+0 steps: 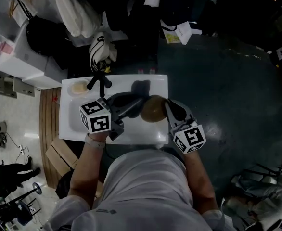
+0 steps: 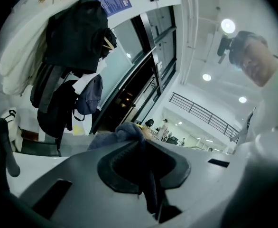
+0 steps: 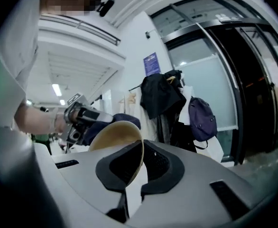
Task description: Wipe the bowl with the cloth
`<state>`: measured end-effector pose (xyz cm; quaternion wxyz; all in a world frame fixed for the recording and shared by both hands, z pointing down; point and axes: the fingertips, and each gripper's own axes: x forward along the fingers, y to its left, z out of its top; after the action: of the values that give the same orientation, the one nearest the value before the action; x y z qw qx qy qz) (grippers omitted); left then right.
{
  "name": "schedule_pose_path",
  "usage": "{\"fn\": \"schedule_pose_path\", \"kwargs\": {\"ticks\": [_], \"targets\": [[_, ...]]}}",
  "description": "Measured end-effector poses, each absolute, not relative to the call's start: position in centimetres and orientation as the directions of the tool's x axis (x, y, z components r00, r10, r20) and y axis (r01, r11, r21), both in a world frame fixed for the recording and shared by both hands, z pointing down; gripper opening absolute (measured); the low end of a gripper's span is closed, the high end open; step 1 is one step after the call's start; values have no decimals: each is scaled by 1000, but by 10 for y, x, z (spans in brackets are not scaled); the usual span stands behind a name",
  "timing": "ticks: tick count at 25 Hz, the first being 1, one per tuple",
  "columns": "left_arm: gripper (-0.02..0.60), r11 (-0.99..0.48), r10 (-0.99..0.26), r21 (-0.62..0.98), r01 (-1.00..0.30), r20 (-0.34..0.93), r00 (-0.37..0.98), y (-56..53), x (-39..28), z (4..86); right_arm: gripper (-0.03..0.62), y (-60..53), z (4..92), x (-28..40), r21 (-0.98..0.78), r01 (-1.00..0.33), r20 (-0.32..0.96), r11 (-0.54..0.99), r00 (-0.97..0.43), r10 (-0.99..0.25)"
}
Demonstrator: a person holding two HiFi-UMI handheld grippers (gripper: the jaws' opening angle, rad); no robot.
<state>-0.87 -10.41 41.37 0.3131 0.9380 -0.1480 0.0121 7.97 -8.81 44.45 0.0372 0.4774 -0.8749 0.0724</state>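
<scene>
Right gripper view shows the right claw (image 3: 141,167) pinching the bowl (image 3: 114,136) by its rim, the left claw (image 2: 144,161) pinching the cloth (image 2: 125,132).

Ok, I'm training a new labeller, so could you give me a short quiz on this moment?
1. True or false: the right gripper is shut on the rim of the bowl.
2. What does the left gripper hold? A) a sponge B) the cloth C) nothing
3. Fill in: the bowl is held over the white ____.
Key: 1 true; 2 B; 3 table.
</scene>
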Motion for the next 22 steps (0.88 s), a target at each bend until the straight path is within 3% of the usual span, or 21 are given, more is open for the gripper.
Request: {"fn": "schedule_pose_path", "kwargs": {"ticks": [9, 17, 22], "targets": [[52, -822, -194, 507, -260, 180, 964, -99, 19, 414, 32, -66, 446, 19, 265, -673, 250, 690, -643, -724], [52, -828, -185, 494, -265, 205, 961, -95, 25, 422, 32, -65, 450, 19, 306, -659, 275, 687, -630, -726], [52, -820, -217, 503, -273, 168, 962, -97, 19, 409, 32, -70, 461, 31, 249, -721, 303, 647, -576, -759]]}}
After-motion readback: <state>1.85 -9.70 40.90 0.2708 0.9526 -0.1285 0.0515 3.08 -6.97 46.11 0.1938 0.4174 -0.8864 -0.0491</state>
